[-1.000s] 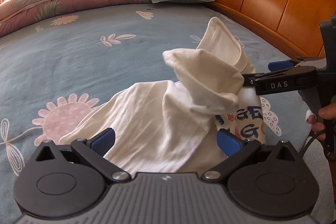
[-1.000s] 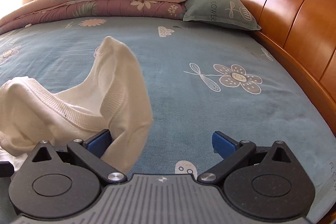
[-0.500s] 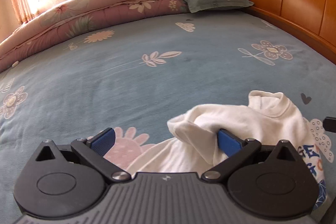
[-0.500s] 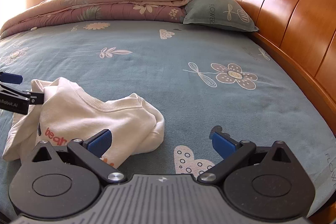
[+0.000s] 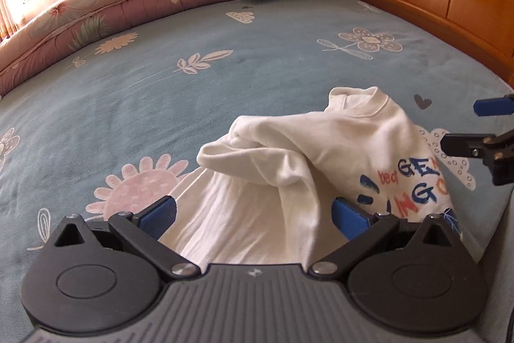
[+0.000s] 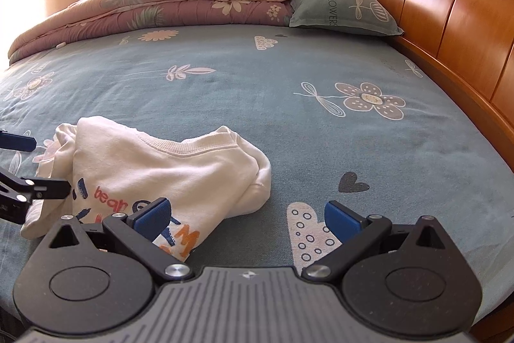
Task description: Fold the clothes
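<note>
A white sweatshirt (image 5: 337, 156) with coloured letters on its chest lies crumpled on the blue floral bedsheet (image 5: 160, 92). My left gripper (image 5: 253, 214) is open, its blue pads either side of the white cloth that lies between them. The right gripper's fingers (image 5: 475, 143) show at the right edge of the left wrist view. In the right wrist view the sweatshirt (image 6: 167, 163) lies at lower left, collar facing away. My right gripper (image 6: 245, 217) is open over the sheet, its left pad above the printed part. The left gripper's fingers (image 6: 35, 185) poke in from the left.
A folded pink and beige quilt (image 6: 180, 2) and a grey-green pillow (image 6: 340, 8) lie at the far side of the bed. A wooden headboard (image 6: 449, 2) runs along the right. The bedsheet (image 6: 289, 105) stretches wide beyond the sweatshirt.
One second ago the sweatshirt hung lifted between the grippers; it has dropped onto the sheet. Both grippers stand open and have drawn back slightly.
</note>
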